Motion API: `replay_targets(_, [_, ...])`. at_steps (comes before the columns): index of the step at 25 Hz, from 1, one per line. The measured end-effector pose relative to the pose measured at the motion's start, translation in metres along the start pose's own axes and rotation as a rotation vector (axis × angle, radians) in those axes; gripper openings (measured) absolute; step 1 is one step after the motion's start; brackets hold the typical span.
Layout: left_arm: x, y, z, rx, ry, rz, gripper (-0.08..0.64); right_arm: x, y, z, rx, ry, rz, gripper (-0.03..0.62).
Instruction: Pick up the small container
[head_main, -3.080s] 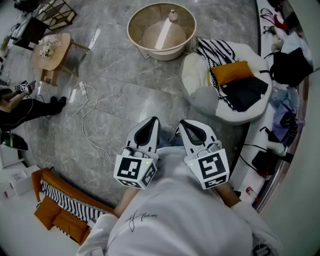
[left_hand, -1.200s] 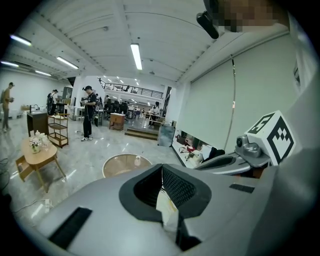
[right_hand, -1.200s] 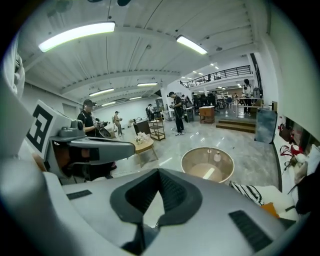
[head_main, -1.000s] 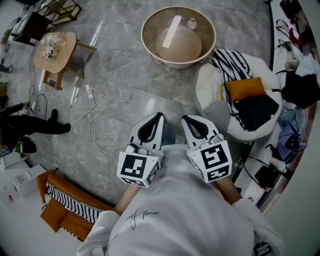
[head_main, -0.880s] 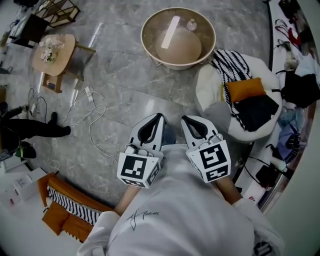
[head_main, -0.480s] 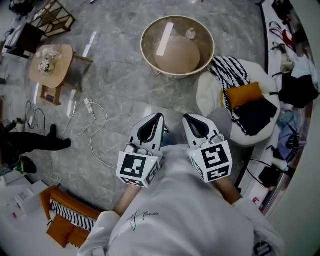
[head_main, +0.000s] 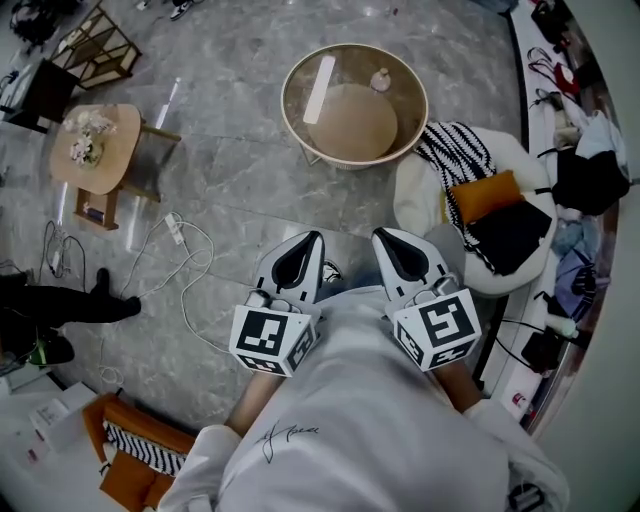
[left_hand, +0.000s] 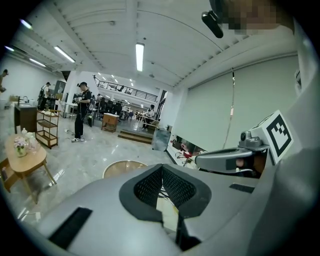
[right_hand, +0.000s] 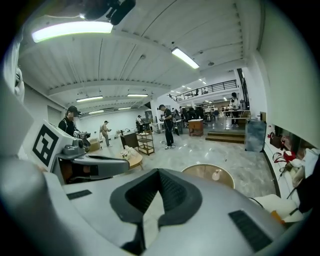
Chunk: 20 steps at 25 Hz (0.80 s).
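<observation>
Grey marble floor (head_main: 230, 170); small white container (head_main: 380, 80) is set on round glass tabletop (head_main: 285, 100) at 12 o'clock. Left tool (head_main: 308, 245) and right tool (head_main: 385, 240), shut and empty, must be opened on approach.

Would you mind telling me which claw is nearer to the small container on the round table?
Right. The right claw points almost straight at the small container, well short of it; the left claw is as far back but offset to its left.
</observation>
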<state>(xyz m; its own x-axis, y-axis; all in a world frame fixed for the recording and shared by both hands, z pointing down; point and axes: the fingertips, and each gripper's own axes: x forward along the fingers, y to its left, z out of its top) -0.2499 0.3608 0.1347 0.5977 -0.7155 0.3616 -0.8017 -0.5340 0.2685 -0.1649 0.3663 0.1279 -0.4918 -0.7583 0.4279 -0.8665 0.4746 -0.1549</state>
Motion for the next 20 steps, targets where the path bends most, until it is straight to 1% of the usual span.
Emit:
replay_targets(3, [-0.002, 0.008, -0.002, -0.001, 0.005, 0.009, 0.018, 0.002, -0.008, -0.003, -0.003, 0.023, -0.035, 0.017])
replay_targets(7, [0.003, 0.013, -0.001, 0.003, 0.015, 0.008, 0.018, 0.007, -0.019, -0.005, 0.02, 0.04, -0.07, 0.015])
replay_targets(11, [0.015, 0.012, 0.0, 0.014, 0.027, 0.003, 0.018, 0.018, -0.021, -0.004, 0.011, 0.046, -0.055, 0.017])
replay_targets(13, [0.023, 0.015, 0.005, 0.019, 0.027, 0.018, 0.018, 0.025, -0.026, -0.001, 0.008, 0.045, -0.048, 0.016])
replay_targets(15, [0.034, 0.018, 0.011, 0.034, 0.03, 0.029, 0.018, 0.032, -0.035, 0.003, 0.013, 0.041, -0.049, 0.016])
replay_targets(18, [0.051, 0.019, 0.018, 0.049, 0.046, 0.017, 0.018, 0.042, -0.051, 0.01, 0.028, 0.038, -0.059, 0.016])
replay_targets(20, [0.064, 0.021, 0.024, 0.052, 0.056, 0.005, 0.018, 0.048, -0.064, 0.015, 0.056, 0.028, -0.063, 0.015])
